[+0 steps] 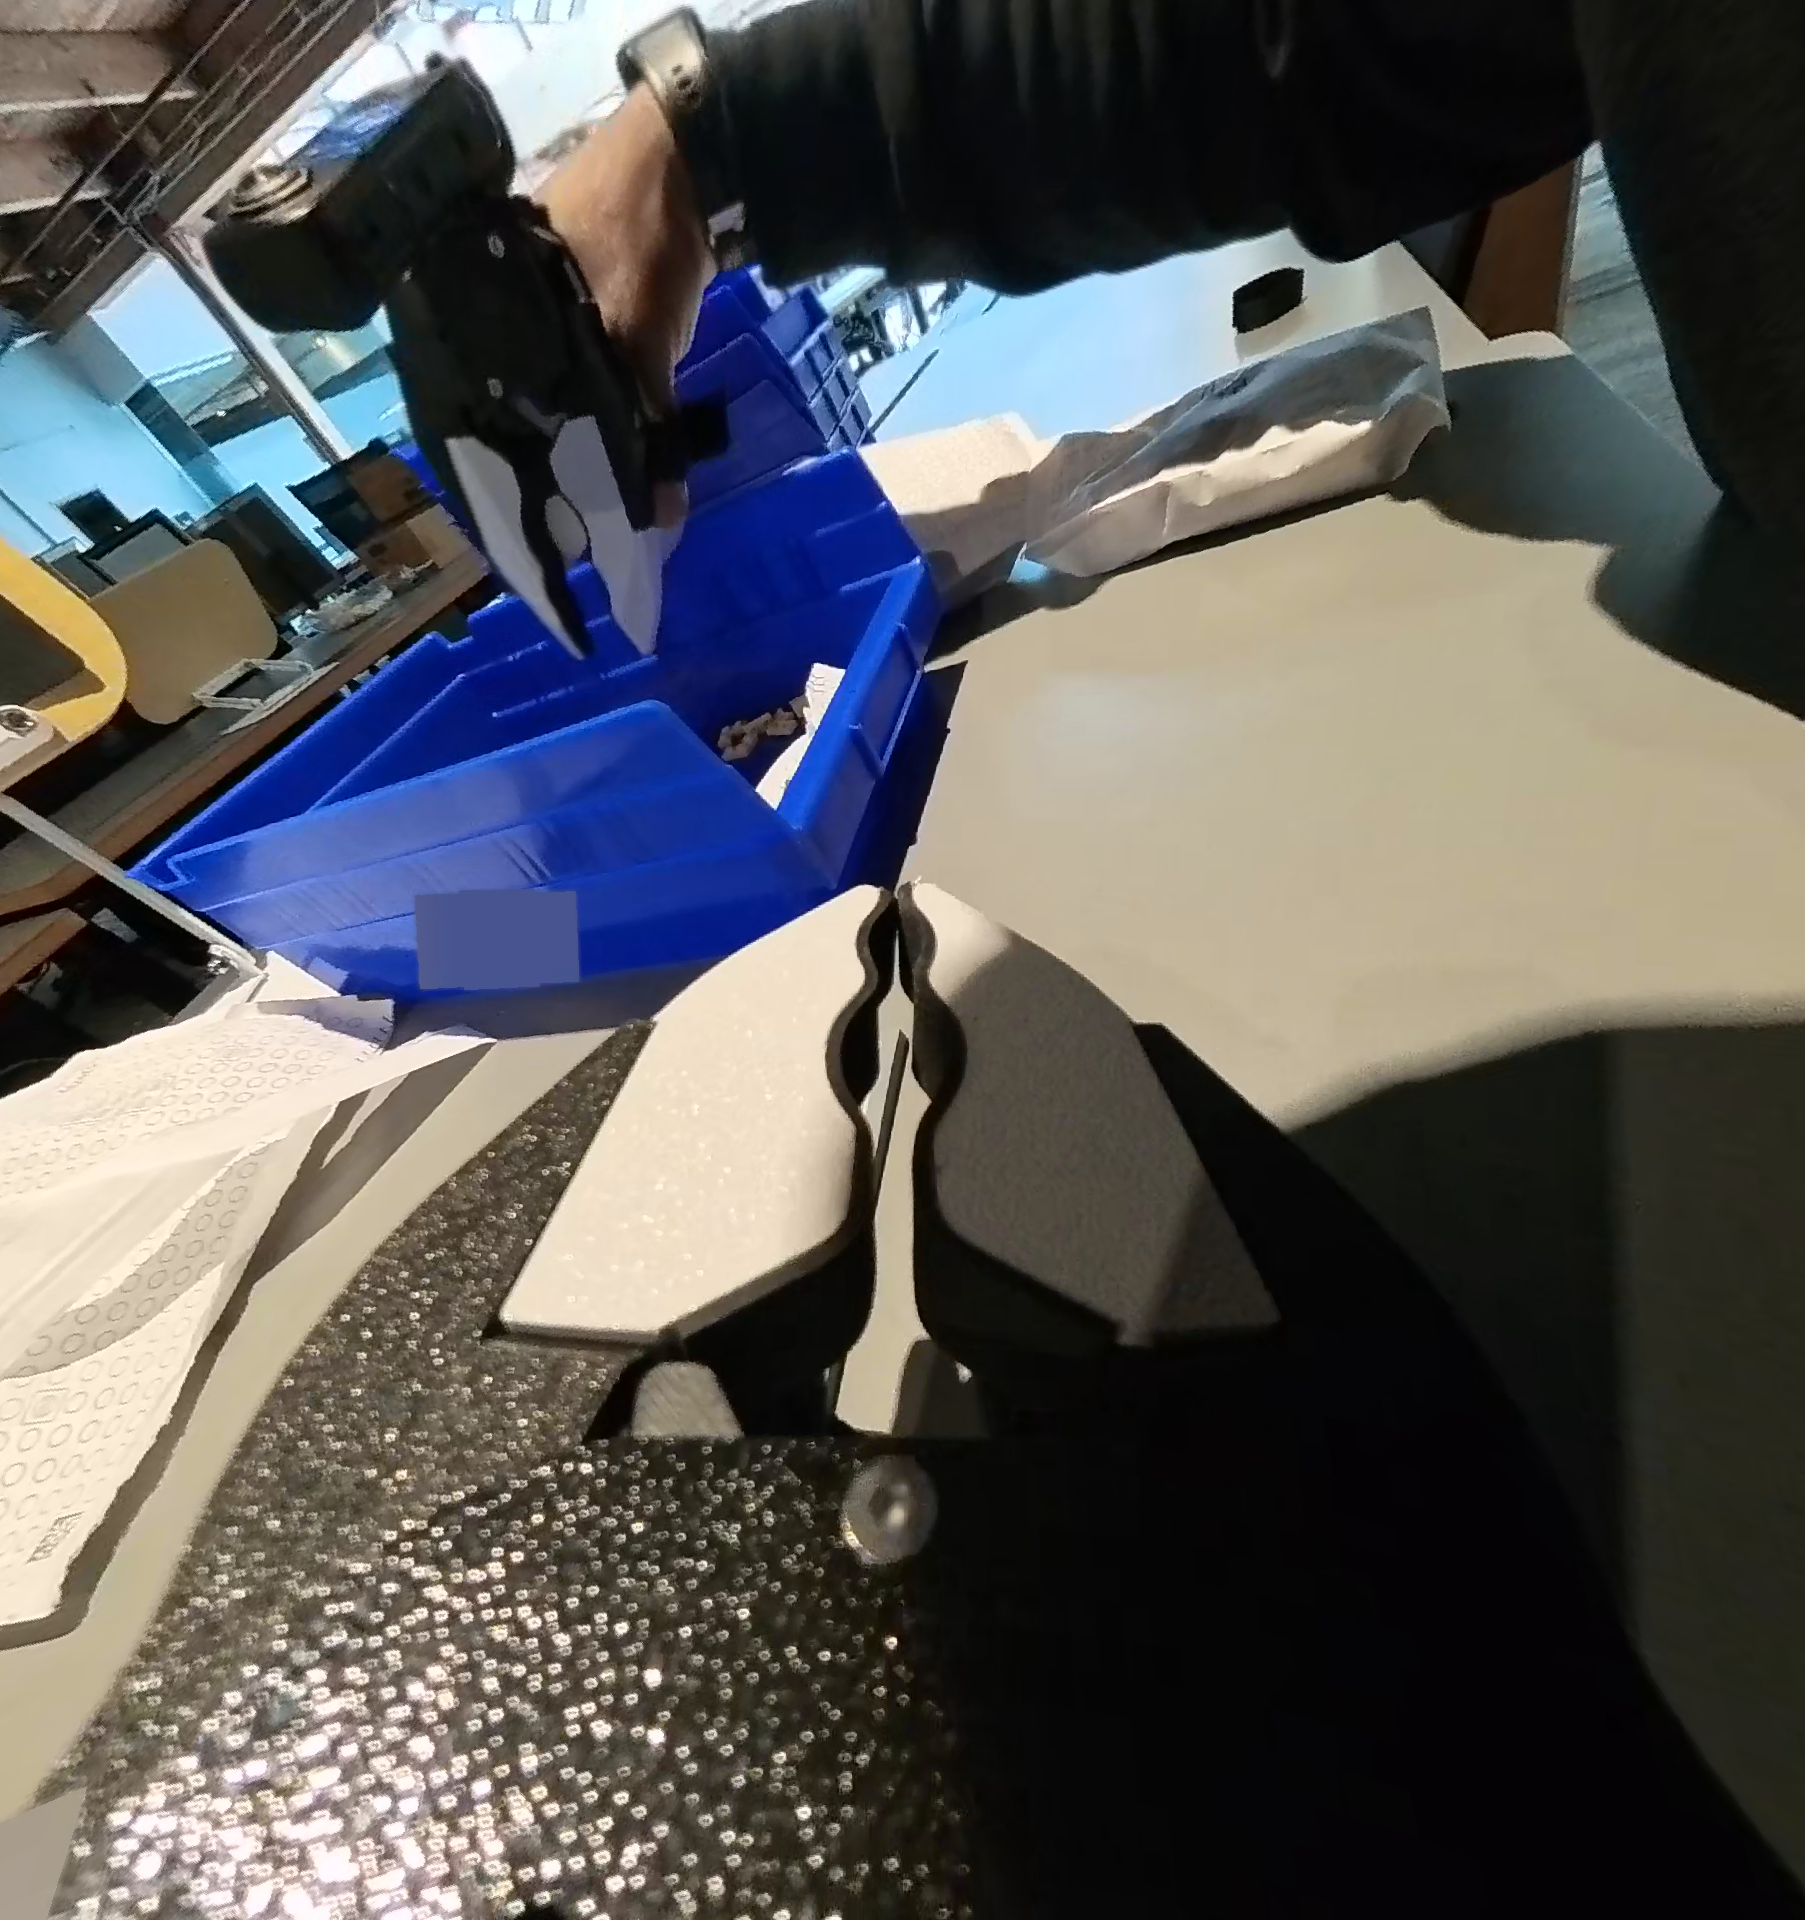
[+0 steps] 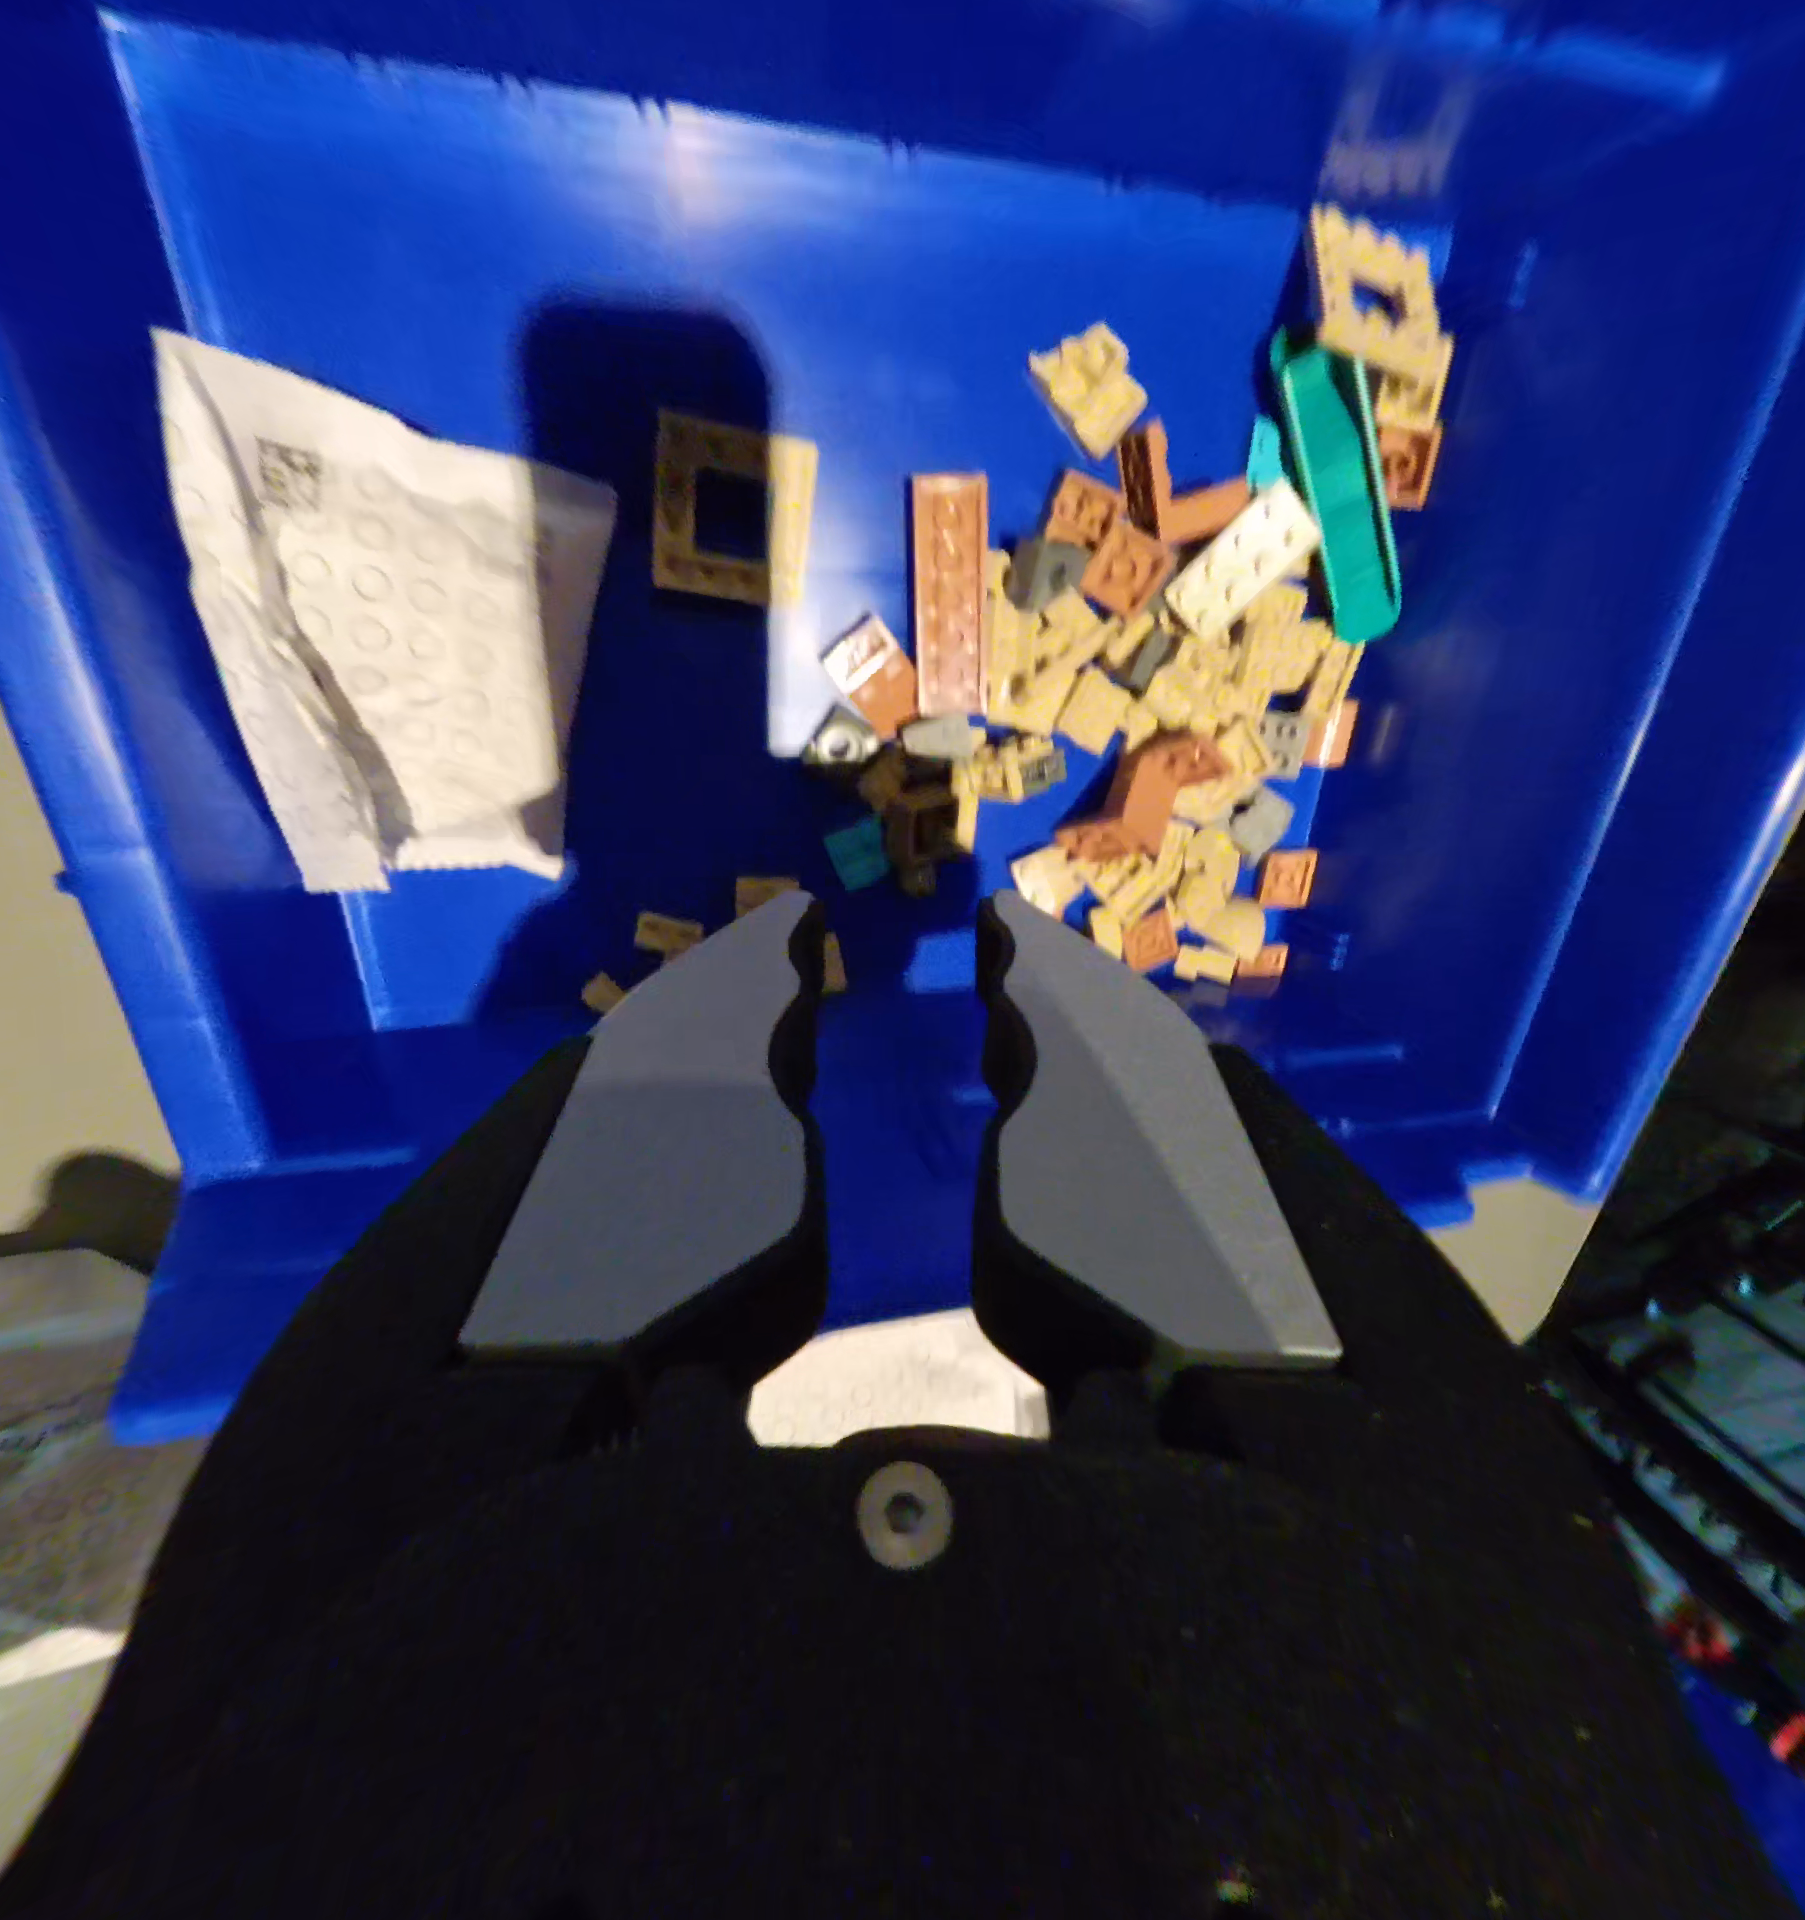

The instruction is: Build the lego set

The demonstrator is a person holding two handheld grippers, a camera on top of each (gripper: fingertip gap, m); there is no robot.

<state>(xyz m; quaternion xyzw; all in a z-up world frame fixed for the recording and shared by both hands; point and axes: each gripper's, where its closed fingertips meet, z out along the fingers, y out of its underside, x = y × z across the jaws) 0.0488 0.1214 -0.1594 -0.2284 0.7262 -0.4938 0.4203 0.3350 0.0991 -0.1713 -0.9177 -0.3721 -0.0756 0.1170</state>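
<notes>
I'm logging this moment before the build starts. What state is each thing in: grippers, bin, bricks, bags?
Left gripper: shut, empty, over the table.
Right gripper: open, empty, above the bin.
Blue bin: open-topped, holding loose pieces.
Lego bricks: unassembled, heaped loosely.
Teal tool: lying on the heap.
White bag: crumpled, inside the bin.

The right claw [image 2: 898, 914] hangs over a blue plastic bin [image 2: 378, 260], its two grey fingers [image 2: 669, 1122] parted with nothing between them. Just beyond its tips, towards the right, lies a heap of tan, brown and grey lego pieces [image 2: 1137, 675] with a teal piece [image 2: 1339, 499] at its far right edge. A crumpled white paper bag [image 2: 378, 644] lies at the left of the bin floor, and a brown frame-shaped piece [image 2: 732, 509] sits between bag and heap.
</notes>
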